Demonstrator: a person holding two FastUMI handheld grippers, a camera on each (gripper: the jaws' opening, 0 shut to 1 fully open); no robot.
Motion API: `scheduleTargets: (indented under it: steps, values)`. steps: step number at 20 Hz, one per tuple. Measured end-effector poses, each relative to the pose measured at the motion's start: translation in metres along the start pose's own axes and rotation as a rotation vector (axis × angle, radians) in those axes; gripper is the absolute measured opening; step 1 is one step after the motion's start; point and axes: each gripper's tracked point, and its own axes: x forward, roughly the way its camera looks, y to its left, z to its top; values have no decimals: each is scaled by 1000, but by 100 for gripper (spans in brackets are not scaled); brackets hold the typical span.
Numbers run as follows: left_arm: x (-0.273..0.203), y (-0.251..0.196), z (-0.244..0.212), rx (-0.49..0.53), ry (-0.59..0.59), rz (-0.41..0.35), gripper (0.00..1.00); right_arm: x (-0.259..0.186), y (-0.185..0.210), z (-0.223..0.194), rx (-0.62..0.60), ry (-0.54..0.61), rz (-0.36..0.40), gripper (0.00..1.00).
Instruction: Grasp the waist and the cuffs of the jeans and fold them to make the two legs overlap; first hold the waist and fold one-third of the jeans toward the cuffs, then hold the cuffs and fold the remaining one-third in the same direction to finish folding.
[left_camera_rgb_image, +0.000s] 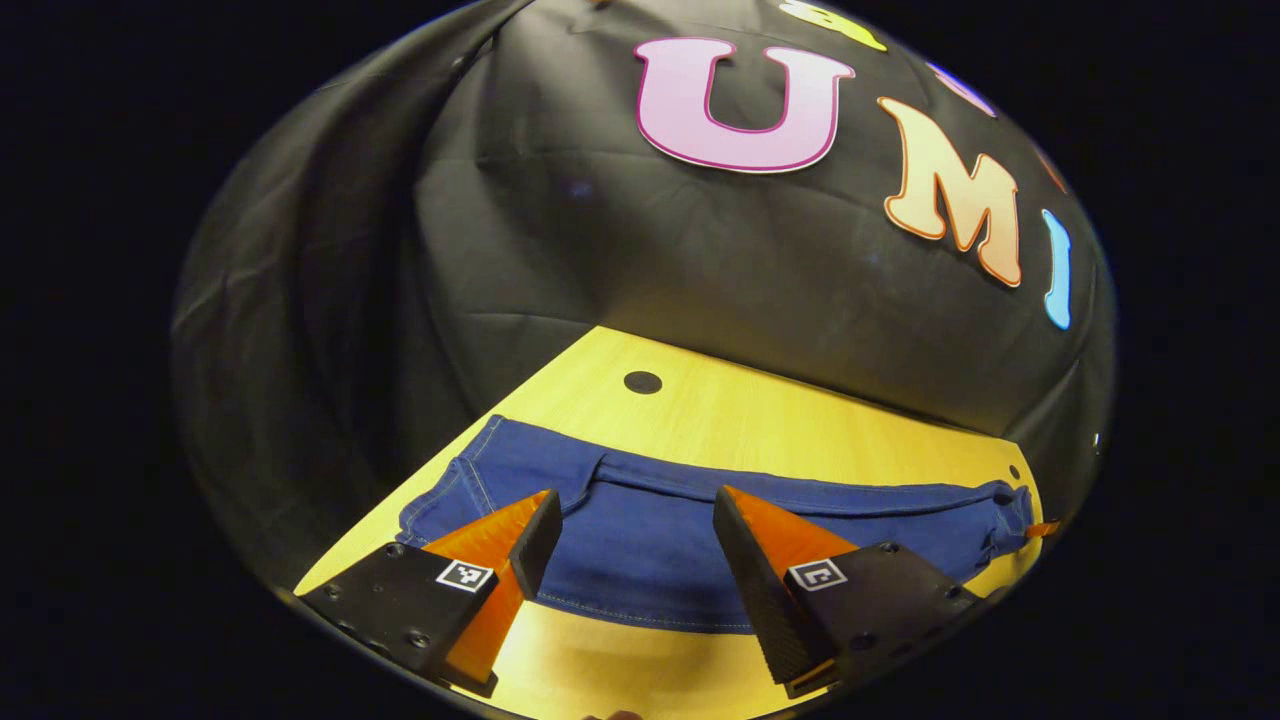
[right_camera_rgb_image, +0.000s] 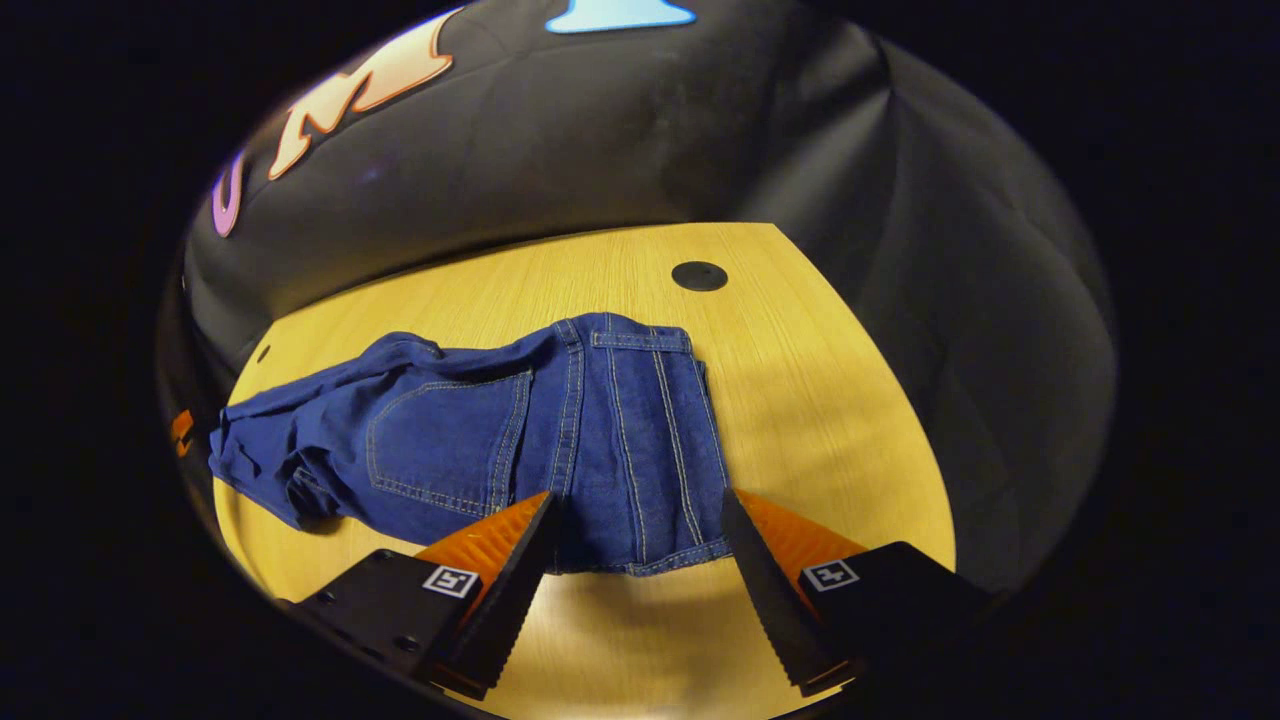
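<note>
While the blue jeans (right_camera_rgb_image: 520, 440) lie flat across the middle of the yellow tabletop (right_camera_rgb_image: 830, 400), left tool (left_camera_rgb_image: 635, 560) spread wide above the near edge of the cloth, right tool (right_camera_rgb_image: 640, 560) spread wide by the waist end, both holding nothing

Wooden table (left_camera_rgb_image: 700, 410) (round black cap (left_camera_rgb_image: 642, 382))

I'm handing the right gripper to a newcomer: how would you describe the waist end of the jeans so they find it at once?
On the yellow wooden table lie dark blue jeans. Follow them to the end nearest the round black hole, ahead of the open right gripper. The waist is flat, with pale stitched seams and a back pocket beside it; the far end is bunched.
</note>
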Motion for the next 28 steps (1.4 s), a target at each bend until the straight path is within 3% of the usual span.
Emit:
scheduleTargets:
  steps: [5, 10, 12, 14, 17, 20, 21, 24, 28]
  values:
    - [1, -5, -4, 14, -13, -16, 91, 5, 4, -5, 50, -51, 47, 100]
    - [1, -7, -3, 24, 11, -37, 91, 6, 17, -9, 108, -70, 64, 67]
    - [0, -7, -3, 32, 18, -46, 92, 5, 16, -10, 104, -85, 35, 45]
    - [1, -6, -2, 43, 21, -50, 91, 3, 15, -7, 63, -111, 2, 30]
    - [0, -8, 1, 48, 28, -57, 91, 3, 14, -7, 36, -129, -19, 29]
    - [-1, -6, 1, 40, 27, -68, 92, 3, 20, -8, 118, -91, 17, 26]
    - [-1, -5, 0, 45, 28, -65, 92, 2, 22, -8, 132, -90, 7, 19]
    - [1, -10, 1, 55, 38, -71, 91, -1, 19, -4, 109, -112, -39, 10]
    - [-3, -9, 2, 58, 51, -96, 91, -15, 21, 18, 179, -171, -54, 7]
